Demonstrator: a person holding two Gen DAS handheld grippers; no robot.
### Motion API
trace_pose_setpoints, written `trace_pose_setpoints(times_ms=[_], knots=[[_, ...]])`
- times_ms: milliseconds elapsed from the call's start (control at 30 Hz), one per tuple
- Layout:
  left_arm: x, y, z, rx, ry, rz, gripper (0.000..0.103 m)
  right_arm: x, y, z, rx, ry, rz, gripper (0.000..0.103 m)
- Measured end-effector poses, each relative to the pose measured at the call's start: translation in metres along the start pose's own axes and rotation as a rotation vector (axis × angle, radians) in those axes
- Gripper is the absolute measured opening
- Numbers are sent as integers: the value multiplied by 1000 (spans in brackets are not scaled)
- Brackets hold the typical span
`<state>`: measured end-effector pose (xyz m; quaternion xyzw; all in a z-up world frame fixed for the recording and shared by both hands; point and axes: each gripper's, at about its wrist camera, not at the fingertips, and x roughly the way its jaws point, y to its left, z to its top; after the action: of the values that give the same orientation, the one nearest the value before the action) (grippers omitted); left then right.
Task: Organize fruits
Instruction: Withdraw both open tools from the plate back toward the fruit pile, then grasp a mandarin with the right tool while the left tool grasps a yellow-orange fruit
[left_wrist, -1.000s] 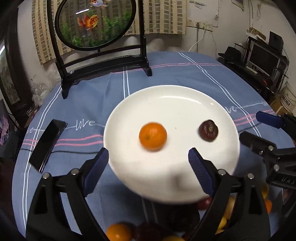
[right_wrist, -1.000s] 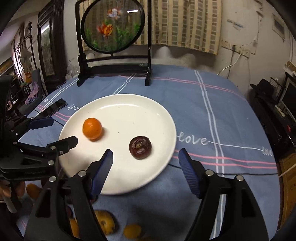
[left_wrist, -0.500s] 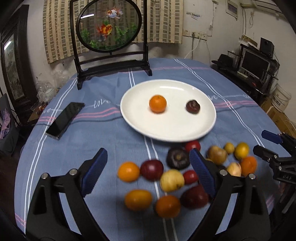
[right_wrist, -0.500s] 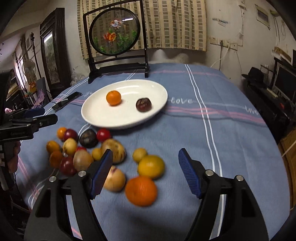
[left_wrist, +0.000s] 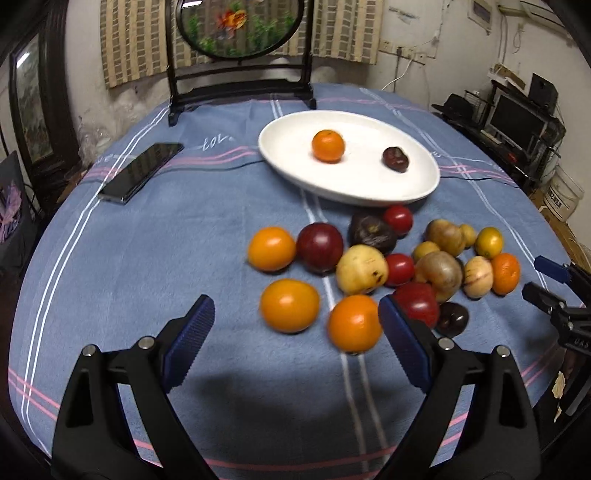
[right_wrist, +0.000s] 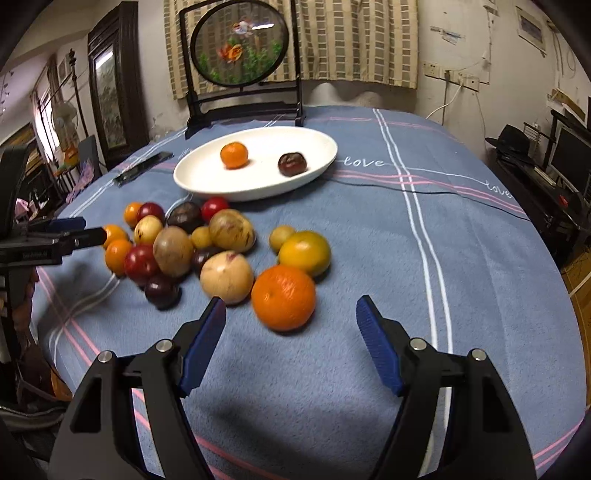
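A white plate (left_wrist: 369, 188) (right_wrist: 207, 181) holds a small orange (left_wrist: 328, 146) (right_wrist: 233, 155) and a dark plum (left_wrist: 395, 158) (right_wrist: 291, 164). Several loose fruits, orange, red, yellow and dark, lie in a pile (left_wrist: 369, 266) (right_wrist: 177, 243) on the blue cloth in front of the plate. My left gripper (left_wrist: 295, 332) is open and empty, just short of two oranges (left_wrist: 290, 304) (left_wrist: 354, 323). My right gripper (right_wrist: 291, 332) is open and empty, close behind a big orange (right_wrist: 283, 297). Each gripper shows at the edge of the other's view.
A black phone (left_wrist: 142, 171) lies left of the plate. A round fish screen on a black stand (left_wrist: 240, 74) (right_wrist: 243, 88) is at the table's far side. A black cable (right_wrist: 443, 192) crosses the cloth on the right. Shelves and a monitor (left_wrist: 517, 122) are beyond the right edge.
Both grippers have pulled back from over the plate toward the table's near edge and come lower. The fruit pile has come into view in front of them. Both stay open.
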<state>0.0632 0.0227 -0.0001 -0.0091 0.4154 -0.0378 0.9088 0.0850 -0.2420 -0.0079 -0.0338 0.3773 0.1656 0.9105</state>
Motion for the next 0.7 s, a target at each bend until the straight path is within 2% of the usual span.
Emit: trace_pose_setpoints(times_ms=[167, 233, 367, 467, 567, 700], knots=[[9, 14, -3, -46, 54, 8, 92, 14, 9, -2, -39, 43, -13, 74], [11, 17, -3, -62, 65, -23, 92, 26, 13, -1, -53, 82, -56, 74], [12, 17, -4, -57, 62, -30, 92, 39, 19, 5, -82, 126, -114, 73], [12, 17, -4, -52, 67, -34, 92, 47, 19, 11, -89, 133, -122, 44], [11, 19, -6, -40, 72, -27, 92, 48, 19, 11, -88, 122, -117, 44], [9, 25, -10, -31, 73, -19, 92, 41, 11, 10, -53, 103, -57, 44]])
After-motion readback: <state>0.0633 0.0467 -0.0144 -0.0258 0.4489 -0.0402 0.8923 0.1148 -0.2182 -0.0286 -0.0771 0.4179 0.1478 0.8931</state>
